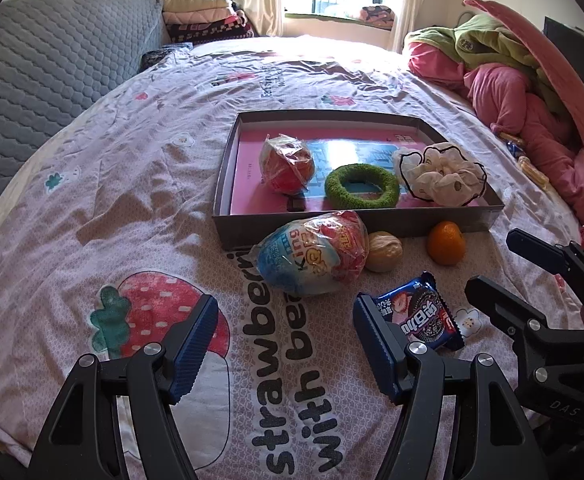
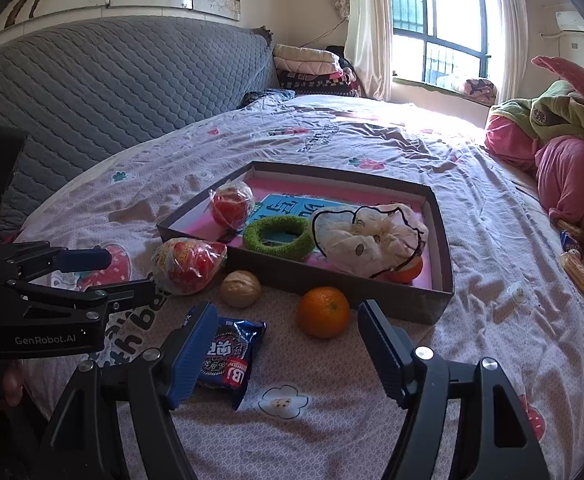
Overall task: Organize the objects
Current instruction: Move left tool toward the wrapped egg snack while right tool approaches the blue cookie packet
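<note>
A shallow grey box point(image 1: 331, 227) point(image 2: 303, 276) with a pink floor lies on the bed. In it are a wrapped red ball point(image 1: 287, 165) point(image 2: 232, 204), a green ring point(image 1: 361, 186) point(image 2: 278, 238), a white scrunchie point(image 1: 441, 178) point(image 2: 371, 236) and an orange part-hidden behind it point(image 2: 405, 273). In front of the box lie a wrapped toy egg point(image 1: 313, 254) point(image 2: 188, 266), a walnut point(image 1: 383, 251) point(image 2: 240, 289), an orange point(image 1: 446, 242) point(image 2: 323, 312) and a blue cookie packet point(image 1: 425, 314) point(image 2: 228, 360). My left gripper point(image 1: 286, 338) point(image 2: 128, 272) is open and empty, near the egg. My right gripper point(image 2: 288, 350) point(image 1: 491, 264) is open and empty, near the orange.
A pile of pink and green bedding point(image 1: 511, 80) point(image 2: 563, 152) lies at the right, with small snack packets point(image 2: 573, 264) beside it. A grey quilted headboard point(image 1: 52, 64) point(image 2: 112, 92) stands at the left. Folded blankets point(image 1: 208, 20) are stacked at the back by the window.
</note>
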{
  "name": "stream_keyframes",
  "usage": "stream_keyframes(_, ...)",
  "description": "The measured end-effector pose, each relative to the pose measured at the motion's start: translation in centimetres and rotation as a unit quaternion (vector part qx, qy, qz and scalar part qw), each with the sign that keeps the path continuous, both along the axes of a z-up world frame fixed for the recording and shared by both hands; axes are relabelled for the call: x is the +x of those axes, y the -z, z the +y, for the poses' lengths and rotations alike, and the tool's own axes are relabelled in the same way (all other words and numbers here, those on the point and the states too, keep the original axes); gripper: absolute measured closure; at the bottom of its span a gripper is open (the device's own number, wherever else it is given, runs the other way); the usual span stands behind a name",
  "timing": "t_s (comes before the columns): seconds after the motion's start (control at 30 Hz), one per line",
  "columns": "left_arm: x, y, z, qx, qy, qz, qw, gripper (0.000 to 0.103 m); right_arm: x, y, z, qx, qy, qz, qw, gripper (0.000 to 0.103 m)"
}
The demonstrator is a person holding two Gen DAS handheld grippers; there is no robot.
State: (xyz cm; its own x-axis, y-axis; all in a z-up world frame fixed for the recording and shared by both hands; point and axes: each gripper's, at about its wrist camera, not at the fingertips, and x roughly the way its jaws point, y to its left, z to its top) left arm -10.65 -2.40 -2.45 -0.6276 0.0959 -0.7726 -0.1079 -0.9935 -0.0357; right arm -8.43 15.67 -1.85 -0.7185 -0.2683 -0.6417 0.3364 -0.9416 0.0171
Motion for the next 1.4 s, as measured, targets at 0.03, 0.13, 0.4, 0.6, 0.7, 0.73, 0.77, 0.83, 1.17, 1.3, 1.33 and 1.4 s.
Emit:
stream_keyframes(0.03,0.1,0.0,-0.1,0.001,-0.001,0.0,1.0,0.031,0.2,0.1,-0.1,0.002,-0.001,-0.001,1.0,0.031)
stream_keyframes(0.13,0.4,0.0,-0.5,0.002,-0.003,0.0,1.0,0.031,0.6,0.4,-0.6,0.003,-0.004,-0.005,1.0,0.031)
stream_keyframes(0.4,0.9,-0.3,-0.9,0.004,-0.006,0.005,1.0,0.031,1.6,1.1,-1.8,0.004,-0.011,-0.02,1.0,0.031)
stream_keyframes(0.6,1.1,-0.4,-1.2,0.009,-0.006,0.01,0.9999,0.031,2.0,1.6,-3.0,0.012,-0.013,-0.026,0.999,0.031)
stream_keyframes(0.7,1.0,-0.3,-1.2,0.013,-0.005,0.011,0.9998,0.031,2.0,1.9,-3.1,0.008,-0.007,-0.033,0.999,0.031)
stream_keyframes(0.73,0.9,-0.2,-1.2,0.017,-0.005,0.011,0.9998,0.031,2.0,2.0,-3.0,0.006,-0.005,-0.036,0.999,0.031)
stream_keyframes(0.77,0.9,-0.1,-1.2,0.02,-0.003,0.01,0.9997,0.031,2.0,2.1,-3.0,0.004,-0.003,-0.039,0.999,0.031)
stream_keyframes(0.83,0.8,0.2,-1.0,0.022,-0.001,0.007,0.9997,0.031,1.9,2.3,-3.1,0.004,-0.001,-0.044,0.999,0.031)
stream_keyframes(1.17,-0.2,0.8,-0.5,0.021,0.016,0.015,0.9995,0.031,2.1,2.7,-3.9,0.012,-0.007,-0.045,0.999,0.031)
stream_keyframes(1.3,-0.9,1.2,-0.8,0.025,0.026,0.013,0.9992,0.031,2.0,2.9,-4.0,0.014,-0.009,-0.046,0.999,0.031)
stream_keyframes(1.33,-1.1,1.3,-0.9,0.025,0.029,0.014,0.9992,0.031,2.0,2.9,-4.0,0.014,-0.009,-0.046,0.999,0.031)
stream_keyframes(1.4,-1.3,1.5,-0.9,0.021,0.032,0.016,0.9991,0.031,1.9,3.0,-4.0,0.013,-0.009,-0.048,0.999,0.031)
